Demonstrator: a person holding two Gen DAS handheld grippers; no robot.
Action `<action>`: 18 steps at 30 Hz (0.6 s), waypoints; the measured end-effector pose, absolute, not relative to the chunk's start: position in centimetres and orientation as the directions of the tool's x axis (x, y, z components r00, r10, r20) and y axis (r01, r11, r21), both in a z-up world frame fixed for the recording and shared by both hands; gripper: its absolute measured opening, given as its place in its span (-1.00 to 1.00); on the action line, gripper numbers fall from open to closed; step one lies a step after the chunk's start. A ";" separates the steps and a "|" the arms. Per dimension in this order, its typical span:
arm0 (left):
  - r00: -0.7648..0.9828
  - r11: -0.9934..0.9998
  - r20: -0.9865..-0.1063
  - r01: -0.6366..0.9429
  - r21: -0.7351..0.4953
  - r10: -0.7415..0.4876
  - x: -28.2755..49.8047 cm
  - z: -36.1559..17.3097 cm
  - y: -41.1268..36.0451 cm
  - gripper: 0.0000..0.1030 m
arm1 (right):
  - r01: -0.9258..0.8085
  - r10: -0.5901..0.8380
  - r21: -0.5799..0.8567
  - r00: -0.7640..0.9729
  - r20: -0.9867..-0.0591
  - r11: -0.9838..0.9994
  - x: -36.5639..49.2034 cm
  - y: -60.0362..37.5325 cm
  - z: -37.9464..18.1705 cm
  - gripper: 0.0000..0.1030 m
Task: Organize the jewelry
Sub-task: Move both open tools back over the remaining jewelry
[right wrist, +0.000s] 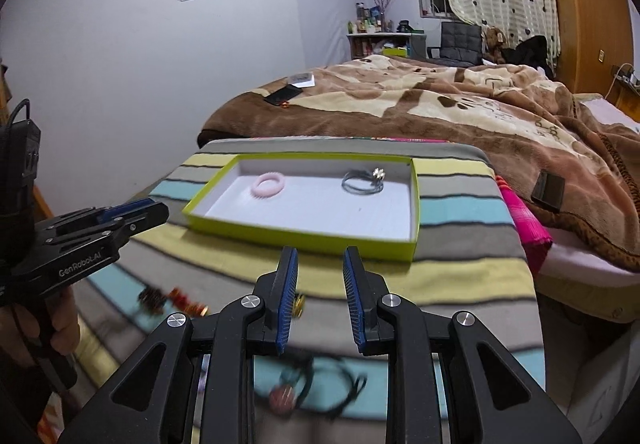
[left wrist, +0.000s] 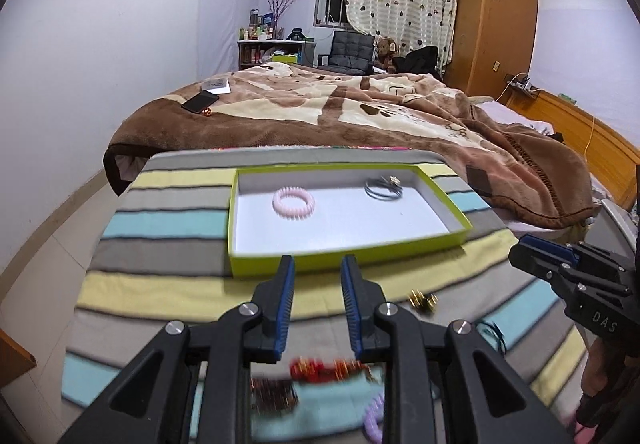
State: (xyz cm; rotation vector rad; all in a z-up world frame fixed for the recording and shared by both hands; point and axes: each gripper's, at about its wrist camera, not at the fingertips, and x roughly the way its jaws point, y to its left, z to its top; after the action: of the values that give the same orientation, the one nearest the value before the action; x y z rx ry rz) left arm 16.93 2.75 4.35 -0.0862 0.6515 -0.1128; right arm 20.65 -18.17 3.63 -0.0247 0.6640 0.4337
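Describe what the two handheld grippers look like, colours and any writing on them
Both are matte black with angular, triangular-cutout frames, silver round pivot bolts, and blue ribbed pads lining the jaws. The left gripper shows white "GenRoboL.AI" lettering on its side; the right gripper shows "DAS". A black cable runs up behind the left one.

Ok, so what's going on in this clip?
A person with a gripper in each hand is sorting jewelry into a green-rimmed box lid on a striped cloth. A pink coil bracelet and a dark bangle already lie inside. The left gripper and the right gripper are both open and empty, hovering short of the lid. A red-and-gold piece, a gold piece and a black cord wait on the cloth.
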 end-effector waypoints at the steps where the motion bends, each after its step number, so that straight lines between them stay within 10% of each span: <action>1: 0.791 0.990 -0.597 0.078 -0.121 -0.135 16.2 4.3 2.8 -0.52 | -0.398 0.383 0.114 0.703 -0.600 0.910 19.9 -18.3 3.6 -0.53; 18: 0.785 0.988 -0.601 0.102 -0.118 -0.153 8.0 2.4 1.8 -0.52 | -0.358 0.383 0.171 0.686 -0.619 0.918 12.0 -21.3 1.3 -0.53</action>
State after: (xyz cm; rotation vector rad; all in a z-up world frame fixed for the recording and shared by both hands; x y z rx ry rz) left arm 7.97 1.84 2.44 -0.0807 0.6548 -0.1373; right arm 11.97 -21.30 1.32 0.0373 0.7015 0.4152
